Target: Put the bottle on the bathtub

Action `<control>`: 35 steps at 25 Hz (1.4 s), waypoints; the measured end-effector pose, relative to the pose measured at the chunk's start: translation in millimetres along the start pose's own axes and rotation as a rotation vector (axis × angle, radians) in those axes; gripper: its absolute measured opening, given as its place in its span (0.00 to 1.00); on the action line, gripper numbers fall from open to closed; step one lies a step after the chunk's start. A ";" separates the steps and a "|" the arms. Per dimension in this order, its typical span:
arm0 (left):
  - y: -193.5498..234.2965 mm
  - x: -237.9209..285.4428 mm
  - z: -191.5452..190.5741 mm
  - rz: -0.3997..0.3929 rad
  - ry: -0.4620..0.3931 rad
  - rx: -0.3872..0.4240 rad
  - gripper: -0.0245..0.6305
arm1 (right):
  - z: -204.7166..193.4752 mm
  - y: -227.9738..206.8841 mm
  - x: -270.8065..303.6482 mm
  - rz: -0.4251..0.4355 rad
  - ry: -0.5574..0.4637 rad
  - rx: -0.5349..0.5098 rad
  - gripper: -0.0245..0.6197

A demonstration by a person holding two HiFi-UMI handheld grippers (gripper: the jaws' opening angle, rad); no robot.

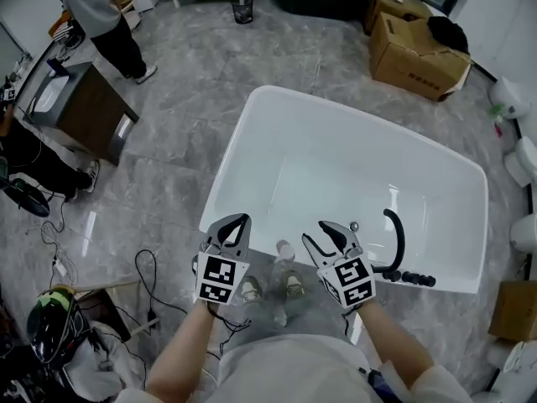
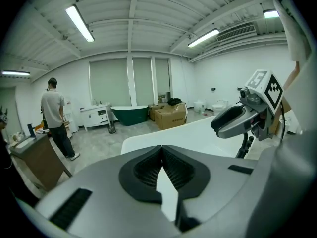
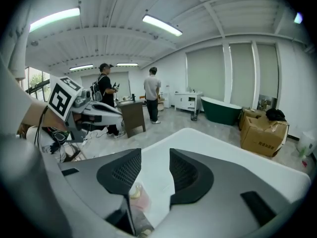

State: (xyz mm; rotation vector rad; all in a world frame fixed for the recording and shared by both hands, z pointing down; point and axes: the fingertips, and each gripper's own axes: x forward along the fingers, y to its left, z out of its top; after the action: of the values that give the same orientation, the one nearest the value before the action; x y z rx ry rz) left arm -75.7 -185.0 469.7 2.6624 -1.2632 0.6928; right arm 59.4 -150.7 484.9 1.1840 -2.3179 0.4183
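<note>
Left tongs (image 1: pixel 235 222): the jaws are meeting at the tips and gripping nothing.
Right tongs (image 3: pixel 155 158): the jaws are standing apart, with nothing clamped between them.
Pose: both tongs are pointing forward, away from the body, and sitting side by side, near each other and about level.
Left forearm (image 1: pixel 180 351): is reaching forward from the lower left.
Right forearm (image 1: pixel 393 341): is reaching forward from the lower right.

Grey marbled floor (image 1: pixel 185 124), white bathtub (image 1: pixel 235 149), cardboard boxes (image 1: pixel 415 53), clear bottle (image 1: pixel 284 267)
</note>
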 end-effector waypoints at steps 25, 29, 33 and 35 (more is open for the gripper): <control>23.8 -108.8 222.2 0.058 -0.405 0.177 0.07 | 263.9 26.1 -149.5 -0.065 -0.535 -0.189 0.08; 28.2 -113.0 224.4 0.066 -0.406 0.167 0.07 | 267.6 29.8 -148.3 -0.049 -0.530 -0.187 0.08; 31.9 -114.9 226.6 0.069 -0.414 0.152 0.07 | 268.7 28.7 -144.6 -0.051 -0.531 -0.176 0.08; 34.3 -118.0 228.6 0.069 -0.422 0.137 0.07 | 268.8 29.8 -143.6 -0.053 -0.530 -0.172 0.08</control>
State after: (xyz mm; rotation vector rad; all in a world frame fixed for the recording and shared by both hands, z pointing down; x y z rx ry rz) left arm -85.5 -190.4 210.5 2.9981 -1.4521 0.2324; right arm 27.8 -167.1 180.8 1.3905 -2.6818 -0.1361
